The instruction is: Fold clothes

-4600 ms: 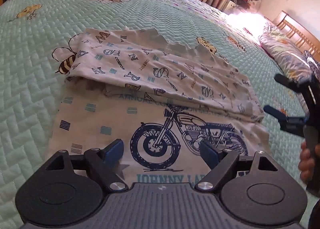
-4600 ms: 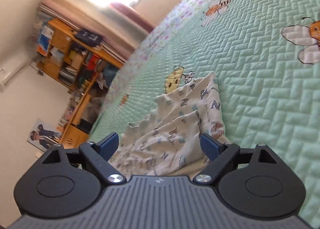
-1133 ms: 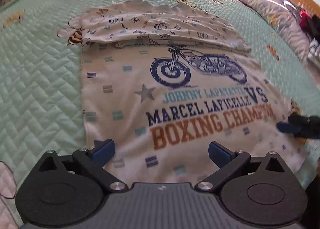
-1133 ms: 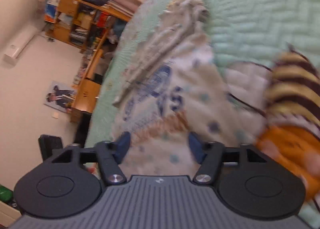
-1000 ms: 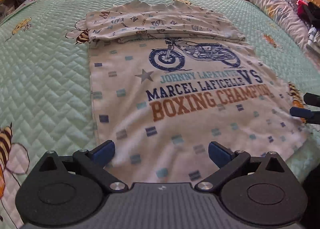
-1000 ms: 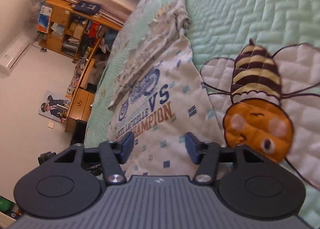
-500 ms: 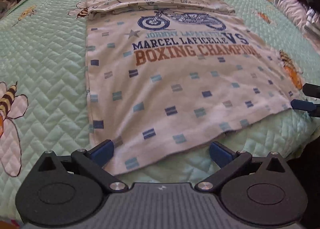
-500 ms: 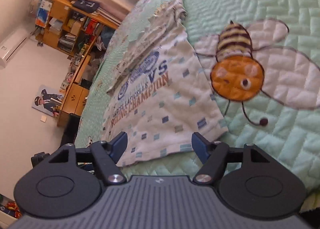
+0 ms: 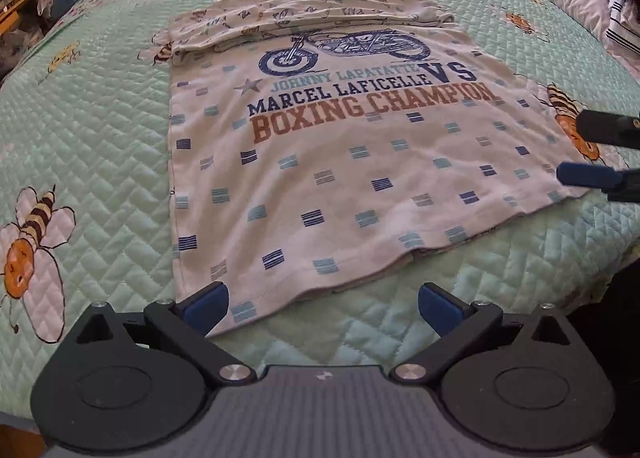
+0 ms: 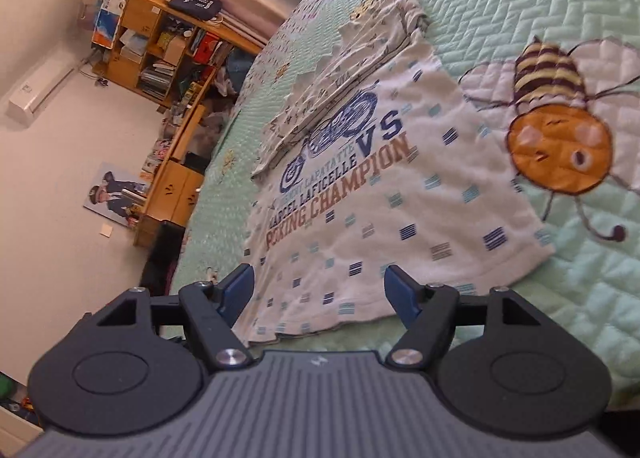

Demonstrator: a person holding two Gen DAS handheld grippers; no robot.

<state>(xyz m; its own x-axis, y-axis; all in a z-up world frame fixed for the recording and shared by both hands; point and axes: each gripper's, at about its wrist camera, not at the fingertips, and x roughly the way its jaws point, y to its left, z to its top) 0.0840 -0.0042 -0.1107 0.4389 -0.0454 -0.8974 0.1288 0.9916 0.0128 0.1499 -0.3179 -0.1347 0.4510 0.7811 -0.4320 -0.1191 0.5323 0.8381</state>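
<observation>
Spread flat on the green quilted bed (image 9: 100, 106), one printed T-shirt (image 9: 340, 162) is seen, its hem now revealed; both claws, left (image 9: 322, 308) and right (image 10: 318, 290), are held apart, empty.

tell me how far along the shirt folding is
Done: the top of the white printed t-shirt is folded over into a band above the motorbike print, and the body lies flat on the green quilted bedspread. In hand: nothing; the left claw and right claw are open by the bottom hem. Left: folding the hem up, most likely.
</observation>
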